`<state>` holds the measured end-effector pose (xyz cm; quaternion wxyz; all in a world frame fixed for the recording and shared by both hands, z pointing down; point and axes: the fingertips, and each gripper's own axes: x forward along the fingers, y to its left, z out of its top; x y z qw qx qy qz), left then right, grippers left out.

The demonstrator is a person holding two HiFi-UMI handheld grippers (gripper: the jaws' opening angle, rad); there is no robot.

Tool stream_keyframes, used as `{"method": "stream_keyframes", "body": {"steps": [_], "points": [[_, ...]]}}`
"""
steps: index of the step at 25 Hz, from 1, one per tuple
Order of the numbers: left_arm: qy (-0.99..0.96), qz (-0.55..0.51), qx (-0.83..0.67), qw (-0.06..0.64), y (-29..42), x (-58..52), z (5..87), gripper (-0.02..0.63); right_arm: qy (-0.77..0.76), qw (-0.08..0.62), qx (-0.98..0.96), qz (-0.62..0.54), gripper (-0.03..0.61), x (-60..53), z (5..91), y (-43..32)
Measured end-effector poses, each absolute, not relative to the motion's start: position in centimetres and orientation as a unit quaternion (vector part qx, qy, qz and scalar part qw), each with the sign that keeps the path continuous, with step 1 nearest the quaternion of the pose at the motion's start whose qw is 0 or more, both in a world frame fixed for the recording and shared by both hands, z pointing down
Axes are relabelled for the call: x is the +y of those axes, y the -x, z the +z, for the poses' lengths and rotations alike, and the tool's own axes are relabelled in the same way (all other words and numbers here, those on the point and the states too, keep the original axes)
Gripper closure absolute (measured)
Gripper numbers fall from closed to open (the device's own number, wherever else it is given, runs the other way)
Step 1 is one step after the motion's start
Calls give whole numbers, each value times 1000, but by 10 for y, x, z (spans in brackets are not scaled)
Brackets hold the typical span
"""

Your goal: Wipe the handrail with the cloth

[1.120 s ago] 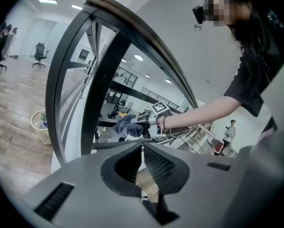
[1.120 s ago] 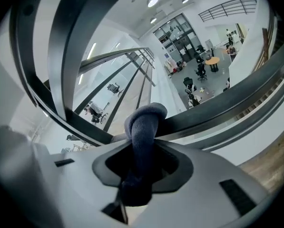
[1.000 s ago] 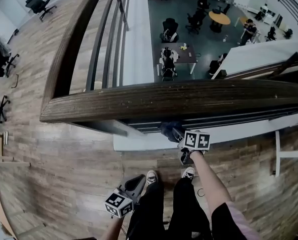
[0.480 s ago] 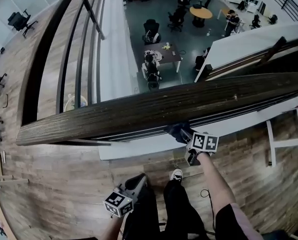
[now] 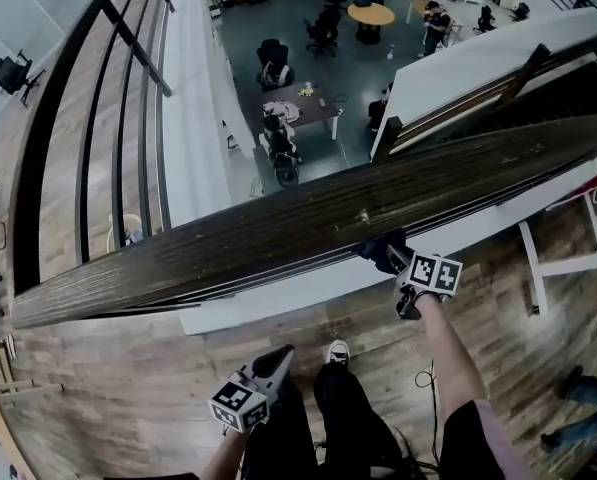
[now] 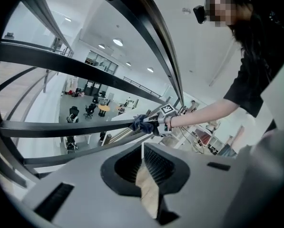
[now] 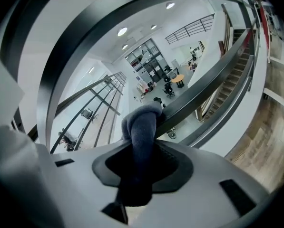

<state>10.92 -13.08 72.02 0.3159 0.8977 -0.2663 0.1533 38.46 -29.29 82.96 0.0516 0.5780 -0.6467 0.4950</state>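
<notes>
A dark wooden handrail (image 5: 308,233) runs across the head view, above thin metal rails. My right gripper (image 5: 398,256) is shut on a dark blue cloth (image 5: 382,250) and holds it against a metal rail just under the handrail's near edge. In the right gripper view the cloth (image 7: 141,141) bunches out of the shut jaws and touches the dark rail (image 7: 203,91). My left gripper (image 5: 274,364) hangs low by the person's legs, away from the railing. In the left gripper view the left gripper (image 6: 144,161) has its jaws closed with nothing between them, and the cloth (image 6: 142,124) shows far off.
Beyond the railing is a drop to a lower floor with desks (image 5: 308,103), chairs and people. A white ledge (image 5: 308,288) borders the wood floor (image 5: 128,368). A white frame (image 5: 578,238) stands at the right. The person's shoes (image 5: 336,353) are near the ledge.
The right gripper with the cloth has slid to the right along the railing. The head view has swung, so the handrail now slopes up to the right. The left gripper stayed low.
</notes>
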Motion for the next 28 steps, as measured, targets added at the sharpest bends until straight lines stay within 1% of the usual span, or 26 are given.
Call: {"method": "stream_keyframes", "body": {"steps": [6,11,14,18,25,28], "points": [[-899,153,-261,317,-138,-142,714,611,-610,46,-624,486,474,-297,828,-454],[-894,173,-266,316,-141,-143,721,611,-642,34,-594,483,474,-295,830,-509],[-891,178,-274,315,-137,-143,727,611,-653,30,-584,481,474,-293,831,-529],[-889,177,-280,315,-139,-142,726,611,-648,17,-595,475,475,-293,820,-528],[-893,162,-277,317,-150,-140,703,611,-615,0,-635,467,475,-269,779,-486],[-898,152,-272,310,-150,-141,685,611,-612,-24,-634,473,475,-245,754,-466]]}}
